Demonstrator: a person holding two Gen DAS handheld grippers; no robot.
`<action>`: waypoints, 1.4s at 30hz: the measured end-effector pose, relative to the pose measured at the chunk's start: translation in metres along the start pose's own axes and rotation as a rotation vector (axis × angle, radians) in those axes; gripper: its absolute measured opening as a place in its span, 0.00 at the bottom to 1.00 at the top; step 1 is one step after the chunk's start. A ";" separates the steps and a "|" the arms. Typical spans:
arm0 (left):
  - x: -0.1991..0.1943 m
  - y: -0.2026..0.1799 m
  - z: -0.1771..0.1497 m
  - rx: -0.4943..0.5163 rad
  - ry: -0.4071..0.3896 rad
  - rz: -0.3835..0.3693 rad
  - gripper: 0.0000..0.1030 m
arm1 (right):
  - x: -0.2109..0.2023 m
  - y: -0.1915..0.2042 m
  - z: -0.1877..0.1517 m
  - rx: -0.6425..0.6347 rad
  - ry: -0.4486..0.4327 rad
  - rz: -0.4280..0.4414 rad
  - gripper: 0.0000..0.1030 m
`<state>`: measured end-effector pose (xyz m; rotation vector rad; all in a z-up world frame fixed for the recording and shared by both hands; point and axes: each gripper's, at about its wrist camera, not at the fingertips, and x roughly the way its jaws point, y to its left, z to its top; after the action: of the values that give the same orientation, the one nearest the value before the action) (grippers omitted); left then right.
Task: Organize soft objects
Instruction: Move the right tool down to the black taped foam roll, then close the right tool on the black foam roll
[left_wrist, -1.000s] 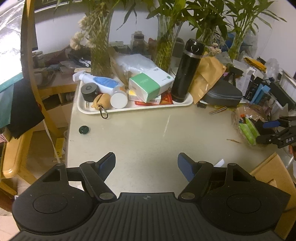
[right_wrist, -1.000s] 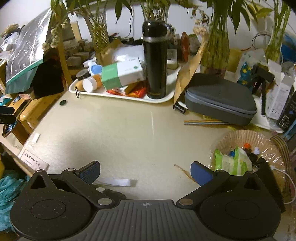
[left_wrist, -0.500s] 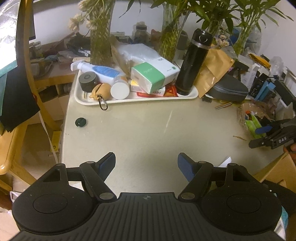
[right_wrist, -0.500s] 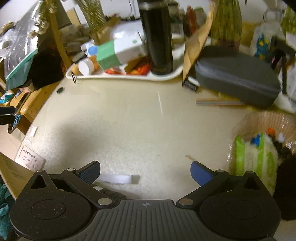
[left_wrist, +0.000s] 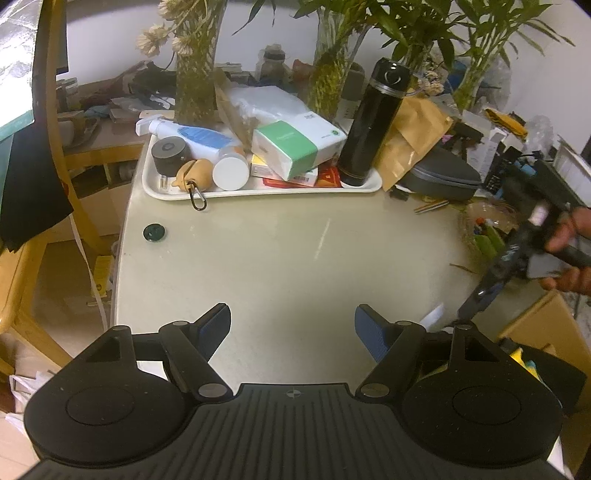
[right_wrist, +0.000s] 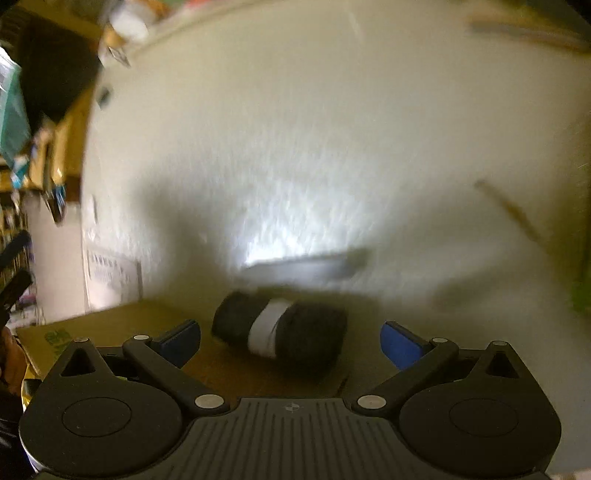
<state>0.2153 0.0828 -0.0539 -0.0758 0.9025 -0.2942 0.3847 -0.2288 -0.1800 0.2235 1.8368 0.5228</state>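
A dark rolled soft bundle with a white band (right_wrist: 279, 332) lies on a brown cardboard surface (right_wrist: 122, 325) just below the table's near edge, in the blurred right wrist view. My right gripper (right_wrist: 290, 341) is open, tilted down, with its jaws on either side of the roll and not touching it. My left gripper (left_wrist: 291, 326) is open and empty above the pale table (left_wrist: 280, 251). The right gripper, held in a hand, also shows in the left wrist view (left_wrist: 517, 254), pointing down at the table's right edge.
A white tray (left_wrist: 155, 190) at the table's far side holds a black flask (left_wrist: 373, 122), a green and white tissue pack (left_wrist: 295, 146), bottles and a tan pouch. A grey case (left_wrist: 439, 177), a basket (left_wrist: 484, 229) and plant vases crowd the right and back. A dark button (left_wrist: 154, 232) lies left.
My right gripper has swung down and toward the table's near edge, and the dark roll has come into its view between the jaws. My left gripper has pulled back slightly and stayed open.
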 end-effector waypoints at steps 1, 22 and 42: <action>-0.001 0.001 -0.001 -0.001 -0.001 0.000 0.72 | 0.006 0.004 0.003 0.001 0.035 -0.017 1.00; -0.009 0.024 -0.011 -0.006 0.080 0.002 0.72 | 0.057 0.062 0.049 -0.088 0.293 -0.228 1.00; -0.004 0.021 0.051 -0.017 0.239 -0.042 0.72 | 0.017 0.081 0.014 -0.145 0.105 -0.214 0.87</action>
<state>0.2575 0.1012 -0.0231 -0.0767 1.1415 -0.3395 0.3839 -0.1471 -0.1613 -0.0999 1.8875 0.5222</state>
